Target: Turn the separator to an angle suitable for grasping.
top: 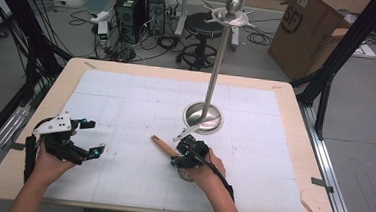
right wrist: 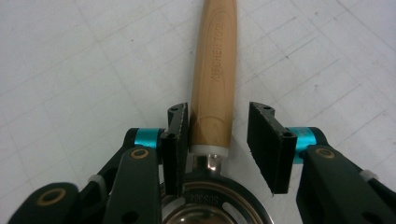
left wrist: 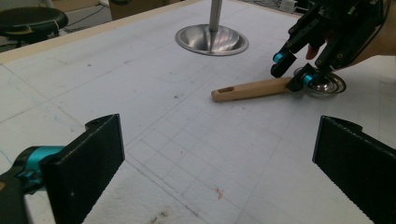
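The work in hand appears to be picking up the wooden-handled utensil [top: 165,145], perhaps to hang it on the stand [top: 213,77]; that is a judgement.

Right gripper [right wrist: 218,135]: jaws straddle the handle where it meets the metal collar. One jaw touches the wood; the other stands apart with a visible gap. Partly open, not yet clamped. The utensil lies flat on the mat just below centre of the high view, its handle pointing up-left and its round metal head [left wrist: 327,85] under the gripper. Grasp is lined up; closing, lifting and placing are all left to do.

Left gripper [top: 86,138]: lower left of the high view, jaws wide apart, holding nothing, well apart from the utensil.

Surface: white gridded mat [top: 126,101] on a pale wooden table [top: 296,101], lightly marked with small dark specks in the left gripper view. The stand's dished steel base [top: 203,118] sits right of centre, near the utensil, and its pole rises to hooks at the top of the frame.

Room: grey floor, computer towers [top: 140,7] and loose cables at upper left, black stool [top: 203,32] behind the stand, cardboard box [top: 311,29] at upper right, black frame struts along both sides.
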`<state>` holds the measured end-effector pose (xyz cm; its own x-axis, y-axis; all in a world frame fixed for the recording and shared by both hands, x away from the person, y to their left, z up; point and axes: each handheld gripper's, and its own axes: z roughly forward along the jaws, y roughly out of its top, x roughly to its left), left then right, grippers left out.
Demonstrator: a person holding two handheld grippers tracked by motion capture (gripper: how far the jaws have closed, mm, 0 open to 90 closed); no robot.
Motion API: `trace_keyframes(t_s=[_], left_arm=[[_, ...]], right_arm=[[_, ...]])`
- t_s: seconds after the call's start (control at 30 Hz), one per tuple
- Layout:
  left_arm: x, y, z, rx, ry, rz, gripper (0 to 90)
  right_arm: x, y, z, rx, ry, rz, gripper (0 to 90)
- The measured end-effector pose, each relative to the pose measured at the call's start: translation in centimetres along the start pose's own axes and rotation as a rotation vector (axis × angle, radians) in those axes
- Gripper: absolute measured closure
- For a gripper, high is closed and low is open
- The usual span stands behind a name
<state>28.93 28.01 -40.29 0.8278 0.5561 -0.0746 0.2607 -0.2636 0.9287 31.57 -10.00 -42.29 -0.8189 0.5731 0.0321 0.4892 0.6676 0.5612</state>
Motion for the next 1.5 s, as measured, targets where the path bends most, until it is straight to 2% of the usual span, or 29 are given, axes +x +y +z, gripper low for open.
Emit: trace_keyframes(t_s=[0.13, 0.3, 0.57, 0.7, 0.87, 1.0, 1.13, 1.27, 1.5], left_arm=[[0.0, 0.0, -0.1, 0.001, 0.001, 0.0, 2.8], [0.0, 0.0, -0.1, -0.007, 0.0, -0.004, 2.8], [0.0, 0.1, -0.3, -0.018, -0.005, -0.003, 2.8], [0.0, 0.2, -0.3, -0.021, -0.009, 0.0, 2.8], [-0.1, 0.3, -0.3, -0.023, -0.01, -0.002, 2.8], [-0.1, 0.3, -0.3, -0.02, -0.014, 0.005, 2.8], [-0.2, 0.3, -0.2, -0.017, -0.014, 0.002, 2.7], [-0.2, 0.2, -0.2, -0.016, -0.012, 0.0, 2.7], [-0.2, 0.2, -0.2, -0.014, -0.012, 0.001, 2.8]], right_arm=[[0.1, 0.6, 0.3, 0.028, 0.001, 0.012, 57.9], [0.2, 1.7, 0.4, 0.108, -0.023, -0.016, 57.5], [0.5, 2.6, 0.4, 0.185, -0.034, -0.044, 58.0], [0.7, 2.6, 0.9, 0.226, -0.028, -0.037, 58.2], [0.5, 2.8, 1.0, 0.249, -0.022, -0.021, 58.4], [0.8, 3.3, 1.2, 0.289, -0.037, -0.034, 59.2], [1.1, 3.5, 1.2, 0.303, -0.032, -0.043, 66.0], [0.9, 3.5, 1.2, 0.301, -0.019, -0.05, 67.4], [0.6, 2.9, 0.8, 0.255, 0.004, -0.069, 68.5]])
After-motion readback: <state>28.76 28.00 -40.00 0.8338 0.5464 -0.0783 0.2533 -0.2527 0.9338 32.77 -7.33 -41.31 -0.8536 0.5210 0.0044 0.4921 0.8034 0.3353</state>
